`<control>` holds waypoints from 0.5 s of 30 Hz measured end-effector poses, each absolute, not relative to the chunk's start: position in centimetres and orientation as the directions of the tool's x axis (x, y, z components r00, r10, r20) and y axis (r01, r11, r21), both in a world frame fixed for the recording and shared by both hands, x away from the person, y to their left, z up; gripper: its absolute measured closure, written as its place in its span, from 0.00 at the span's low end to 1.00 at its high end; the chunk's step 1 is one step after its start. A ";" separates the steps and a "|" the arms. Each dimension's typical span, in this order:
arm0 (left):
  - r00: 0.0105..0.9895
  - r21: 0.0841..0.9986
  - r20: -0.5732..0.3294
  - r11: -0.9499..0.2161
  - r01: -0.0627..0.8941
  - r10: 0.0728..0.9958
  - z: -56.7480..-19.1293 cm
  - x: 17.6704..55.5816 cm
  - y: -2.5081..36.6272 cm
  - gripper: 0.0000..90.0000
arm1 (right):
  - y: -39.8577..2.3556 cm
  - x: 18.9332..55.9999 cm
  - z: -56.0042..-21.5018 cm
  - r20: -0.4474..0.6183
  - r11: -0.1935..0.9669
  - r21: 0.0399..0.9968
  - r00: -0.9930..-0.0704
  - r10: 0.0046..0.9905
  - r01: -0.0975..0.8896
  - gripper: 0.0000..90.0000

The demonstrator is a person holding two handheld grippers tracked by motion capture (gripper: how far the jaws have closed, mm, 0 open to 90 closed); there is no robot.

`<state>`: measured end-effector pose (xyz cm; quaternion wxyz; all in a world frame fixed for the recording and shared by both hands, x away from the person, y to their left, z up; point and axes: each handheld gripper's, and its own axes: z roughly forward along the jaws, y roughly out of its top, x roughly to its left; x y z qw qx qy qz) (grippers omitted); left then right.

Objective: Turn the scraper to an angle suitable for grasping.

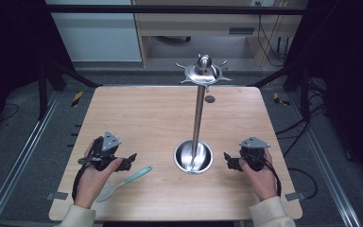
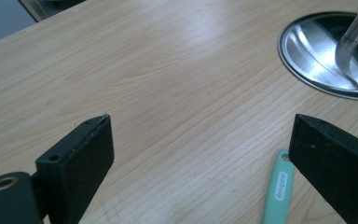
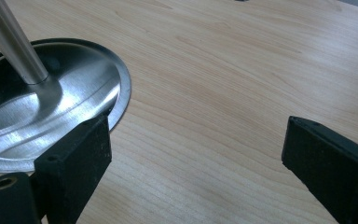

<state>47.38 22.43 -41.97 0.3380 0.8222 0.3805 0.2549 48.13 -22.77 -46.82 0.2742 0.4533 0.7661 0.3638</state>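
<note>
A steel stand rises from a round dished base (image 1: 193, 156) at the table's middle front; its pole (image 1: 198, 113) carries a hooked disc top (image 1: 203, 71). A mint-green spatula (image 1: 123, 183) lies flat on the wood, left of the base. My left gripper (image 1: 131, 160) rests just above the spatula's handle end, open, with bare wood between its jaws; the handle (image 2: 278, 189) lies by its right jaw. My right gripper (image 1: 228, 160) sits right of the base, open, with only table between its jaws. The base rim (image 3: 121, 93) lies beside its left jaw.
The wooden table (image 1: 142, 113) has a small dark round mark (image 1: 210, 99) near its far edge. Metal rails and cables run on the floor at both sides. A pale cabinet and desk stand beyond the table.
</note>
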 end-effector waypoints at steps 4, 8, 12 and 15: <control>0.609 0.740 0.168 -0.507 0.442 0.775 -41.9 48.2 21.2 0.15 | -22.6 48.1 -46.8 -0.091 0.326 0.804 -0.438 0.894 0.498 0.09; 0.644 0.689 0.185 -0.565 0.454 0.742 -43.7 48.0 20.3 0.33 | -22.6 48.2 -46.9 -0.089 0.324 0.801 -0.435 0.896 0.504 0.10; 0.683 0.665 0.149 -0.584 0.466 0.715 -45.4 47.5 20.2 0.62 | -22.6 48.3 -46.9 -0.092 0.328 0.802 -0.439 0.893 0.499 0.10; 0.717 0.647 0.140 -0.611 0.455 0.683 -46.4 47.4 19.6 0.74 | -22.4 48.2 -46.9 -0.092 0.330 0.800 -0.442 0.892 0.500 0.09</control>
